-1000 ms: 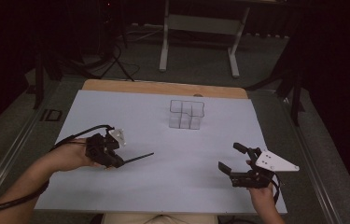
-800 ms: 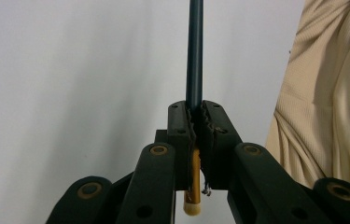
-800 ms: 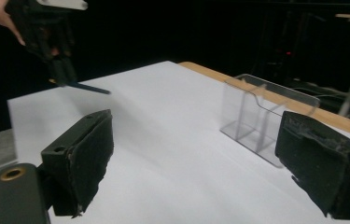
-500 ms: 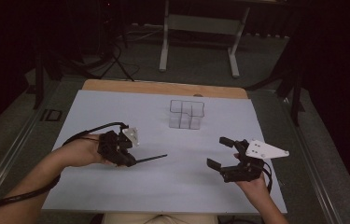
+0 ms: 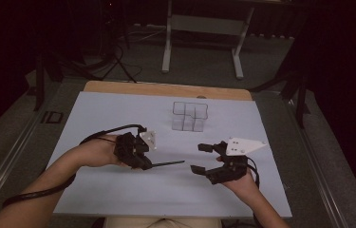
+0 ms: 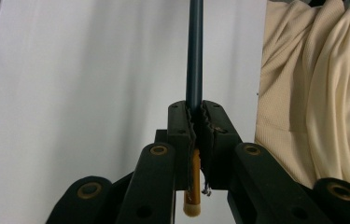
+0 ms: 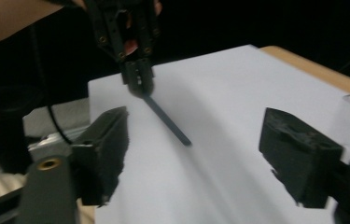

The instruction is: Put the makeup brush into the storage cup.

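The left claw (image 5: pixel 151 165) is clamped on a dark pen (image 5: pixel 168 164), which juts level toward the right claw (image 5: pixel 203 158) above the white worktop (image 5: pixel 118 114). The right claw's jaws stand apart with nothing between them and have just been closing.

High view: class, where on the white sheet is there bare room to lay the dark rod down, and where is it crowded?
Free: the sheet's far-left stretch, left of the clear box; the near strip along its front edge. Crowded: the middle, where the left tongs, shut on the rod, face the open right tongs.
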The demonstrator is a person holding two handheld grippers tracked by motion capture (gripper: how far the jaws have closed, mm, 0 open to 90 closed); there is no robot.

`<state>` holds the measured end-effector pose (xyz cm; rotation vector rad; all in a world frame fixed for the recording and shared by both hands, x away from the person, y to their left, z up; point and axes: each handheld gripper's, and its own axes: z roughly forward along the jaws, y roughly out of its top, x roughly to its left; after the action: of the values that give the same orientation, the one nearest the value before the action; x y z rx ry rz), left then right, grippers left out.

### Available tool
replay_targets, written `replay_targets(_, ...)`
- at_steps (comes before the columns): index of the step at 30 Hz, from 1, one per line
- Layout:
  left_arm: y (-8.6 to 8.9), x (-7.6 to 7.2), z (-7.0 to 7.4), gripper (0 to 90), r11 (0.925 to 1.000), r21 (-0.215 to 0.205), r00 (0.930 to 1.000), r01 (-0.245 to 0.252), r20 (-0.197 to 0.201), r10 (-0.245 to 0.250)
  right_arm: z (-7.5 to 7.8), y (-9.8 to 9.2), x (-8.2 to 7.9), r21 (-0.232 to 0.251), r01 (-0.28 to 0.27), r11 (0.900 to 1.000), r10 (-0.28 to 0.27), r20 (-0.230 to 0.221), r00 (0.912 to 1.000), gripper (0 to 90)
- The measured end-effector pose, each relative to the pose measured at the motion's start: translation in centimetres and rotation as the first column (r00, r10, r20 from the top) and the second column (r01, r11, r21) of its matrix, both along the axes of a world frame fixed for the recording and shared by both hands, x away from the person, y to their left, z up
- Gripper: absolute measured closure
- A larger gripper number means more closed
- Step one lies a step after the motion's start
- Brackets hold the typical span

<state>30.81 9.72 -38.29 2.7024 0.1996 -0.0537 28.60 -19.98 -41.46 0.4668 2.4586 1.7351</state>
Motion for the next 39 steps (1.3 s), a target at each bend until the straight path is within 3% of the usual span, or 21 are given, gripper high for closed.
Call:
replay_targets(5,-0.9,-0.2,0.0,84.4,0.9996,-0.005,0.9994,0.028,0.019,-0.028,-0.5,1.5,0.4,-0.035,-0.079,0.996,0.078,-0.031,0.9964,41.2)
replay_targets(11,-1.6,-0.2,0.0,84.3,0.9985,-0.014,0.9983,0.052,0.025,-0.052,-1.0,2.7,0.8,-0.081,-0.126,0.989,0.122,-0.058,0.9908,55.5)
replay_targets(21,-2.1,-0.4,0.0,84.3,0.9972,-0.009,0.9962,0.074,0.048,-0.073,-1.4,3.6,1.2,-0.147,-0.159,0.976,0.146,-0.09,0.9851,69.6)
replay_targets(27,-2.3,-0.4,0.2,84.3,0.9966,-0.02,0.9957,0.081,0.047,-0.08,-1.8,3.9,1.4,-0.186,-0.181,0.966,0.161,-0.119,0.9798,70.9)
replay_targets(32,-2.7,-0.5,-0.1,84.4,0.9951,0.008,0.9934,0.099,0.058,-0.099,-2.1,4.2,1.6,-0.205,-0.195,0.959,0.169,-0.138,0.9758,72.0)
replay_targets(37,-2.9,-0.5,-0.5,84.3,0.9934,0.038,0.993,0.108,0.044,-0.11,-2.4,4.6,1.7,-0.241,-0.228,0.943,0.191,-0.167,0.9673,72.5)
replay_targets(39,-3.0,-0.5,-0.6,84.3,0.9936,0.04,0.9932,0.106,0.044,-0.108,-2.5,4.7,1.7,-0.247,-0.228,0.942,0.191,-0.166,0.9675,77.5)
